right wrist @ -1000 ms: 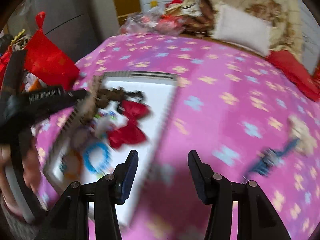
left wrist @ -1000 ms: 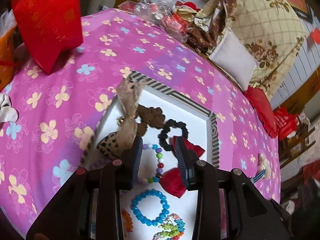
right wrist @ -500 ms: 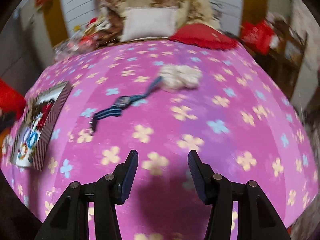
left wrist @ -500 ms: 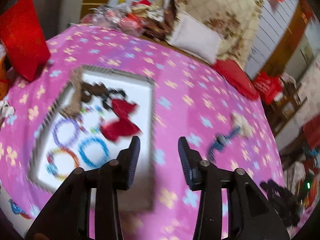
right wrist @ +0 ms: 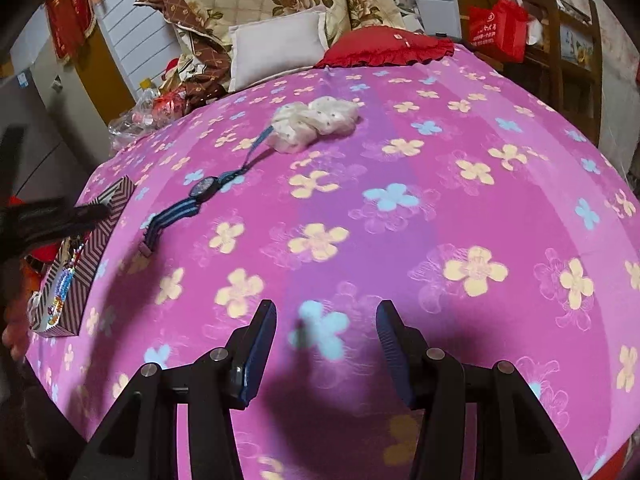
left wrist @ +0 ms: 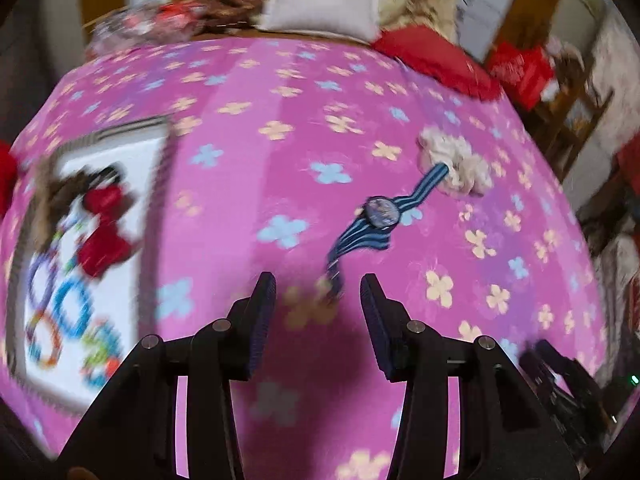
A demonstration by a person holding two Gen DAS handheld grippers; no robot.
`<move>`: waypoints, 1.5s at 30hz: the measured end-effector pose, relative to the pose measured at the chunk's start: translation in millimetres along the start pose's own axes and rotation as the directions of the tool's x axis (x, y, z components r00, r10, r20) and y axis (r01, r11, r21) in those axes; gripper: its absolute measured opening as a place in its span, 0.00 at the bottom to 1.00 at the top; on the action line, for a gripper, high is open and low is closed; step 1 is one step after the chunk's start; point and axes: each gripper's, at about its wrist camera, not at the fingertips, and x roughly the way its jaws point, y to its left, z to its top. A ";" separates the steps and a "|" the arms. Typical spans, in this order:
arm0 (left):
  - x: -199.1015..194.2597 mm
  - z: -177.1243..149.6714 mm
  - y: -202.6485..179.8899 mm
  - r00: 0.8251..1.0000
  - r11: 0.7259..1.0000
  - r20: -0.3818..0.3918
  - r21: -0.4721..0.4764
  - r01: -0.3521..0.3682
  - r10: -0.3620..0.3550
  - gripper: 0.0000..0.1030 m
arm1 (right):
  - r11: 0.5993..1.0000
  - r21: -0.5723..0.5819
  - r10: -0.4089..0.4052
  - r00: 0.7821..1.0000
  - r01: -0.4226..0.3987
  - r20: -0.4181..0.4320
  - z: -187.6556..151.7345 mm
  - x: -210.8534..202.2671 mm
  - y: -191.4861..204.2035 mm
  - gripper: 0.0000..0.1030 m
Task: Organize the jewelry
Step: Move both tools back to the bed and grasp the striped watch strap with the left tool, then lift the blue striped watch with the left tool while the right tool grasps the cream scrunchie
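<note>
A blue striped wristwatch [left wrist: 378, 216] lies flat on the pink flowered cloth, its strap end just ahead of my open, empty left gripper [left wrist: 318, 304]. A cream scrunchie [left wrist: 456, 160] lies beyond the watch. The striped-rim white box [left wrist: 120, 160] at the left holds bead bracelets [left wrist: 72, 312], red bows [left wrist: 104, 224] and brown pieces. In the right wrist view the watch [right wrist: 204, 190], the scrunchie [right wrist: 316, 122] and the box [right wrist: 92, 240] lie far left. My right gripper [right wrist: 326, 332] is open and empty over bare cloth.
Pillows [right wrist: 276, 48] and a red cushion [right wrist: 384, 52] line the far edge of the bed. Plastic-wrapped clutter [right wrist: 160, 108] sits at the back left. A red bag [right wrist: 498, 26] and a wooden chair [right wrist: 568, 52] stand at the right.
My left gripper has swung right, away from the box, and now faces the watch. My right gripper has also swung right, from the box to bare cloth.
</note>
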 end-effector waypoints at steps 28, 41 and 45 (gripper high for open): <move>121.1 47.5 -68.3 0.996 0.963 -0.093 0.268 0.038 -0.014 0.42 | 0.999 -0.040 -0.019 1.000 0.019 -0.001 1.9 17.8 -5.6 0.62; 3.8 3.4 -12.9 0.997 0.987 0.041 0.145 0.063 -0.069 0.42 | 0.986 -0.147 -0.083 0.996 0.084 0.017 72.4 22.9 26.8 0.62; -18.2 -2.7 16.0 0.992 0.992 0.079 0.084 0.095 -0.102 0.42 | 0.975 -0.181 -0.133 0.991 0.132 0.009 111.8 50.8 44.2 0.61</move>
